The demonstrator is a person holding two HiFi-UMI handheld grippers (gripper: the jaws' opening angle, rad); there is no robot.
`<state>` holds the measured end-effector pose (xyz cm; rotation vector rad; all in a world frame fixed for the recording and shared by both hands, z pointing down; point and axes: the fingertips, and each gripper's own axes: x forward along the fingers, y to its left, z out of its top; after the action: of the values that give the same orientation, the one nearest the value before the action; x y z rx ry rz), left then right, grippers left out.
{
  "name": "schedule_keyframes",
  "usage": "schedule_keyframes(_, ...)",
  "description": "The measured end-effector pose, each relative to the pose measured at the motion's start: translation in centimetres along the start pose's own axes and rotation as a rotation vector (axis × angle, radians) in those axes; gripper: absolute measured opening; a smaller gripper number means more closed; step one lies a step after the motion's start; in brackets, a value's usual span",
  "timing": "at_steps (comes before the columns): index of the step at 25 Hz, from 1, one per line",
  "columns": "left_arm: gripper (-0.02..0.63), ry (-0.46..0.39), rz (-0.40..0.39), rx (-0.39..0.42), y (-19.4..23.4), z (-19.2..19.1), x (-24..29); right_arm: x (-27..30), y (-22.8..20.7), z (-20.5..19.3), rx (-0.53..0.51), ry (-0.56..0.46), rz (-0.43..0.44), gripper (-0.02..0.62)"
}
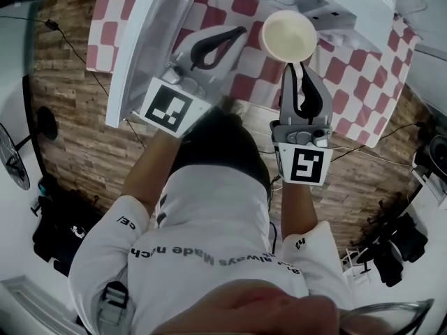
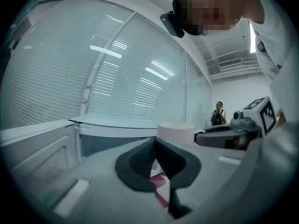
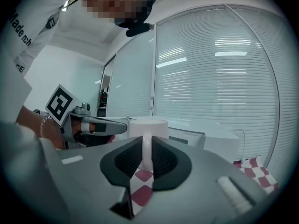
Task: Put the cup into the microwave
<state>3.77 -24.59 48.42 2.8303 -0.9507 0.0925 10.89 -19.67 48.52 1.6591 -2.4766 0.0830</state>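
Observation:
A cream cup [image 1: 288,35] hangs over the red-and-white checked cloth [image 1: 244,82], just in front of the white microwave [image 1: 349,5]. The microwave's door [image 1: 150,40] is swung open to the left. My right gripper [image 1: 294,66] is shut on the cup's handle. In the right gripper view the white handle [image 3: 146,155] is pinched between the dark pads, with the cup body [image 3: 147,127] beyond. My left gripper [image 1: 237,32] is shut and holds nothing, a little left of the cup. In the left gripper view its jaws [image 2: 155,143] meet, and the cup [image 2: 175,133] shows behind them.
The table stands on a wood-pattern floor [image 1: 63,117] with cables, a fan [image 1: 14,162] at the left and dark gear at both lower corners. Window blinds [image 3: 224,78] fill the background. A person [image 2: 217,113] stands far off.

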Motion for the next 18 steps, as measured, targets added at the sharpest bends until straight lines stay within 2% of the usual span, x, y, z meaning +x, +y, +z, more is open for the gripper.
schedule_keyframes(18,0.003,0.014,0.030,0.002,6.8,-6.7,6.2,9.5,-2.9,-6.6,-0.014,-0.013,-0.038,0.041)
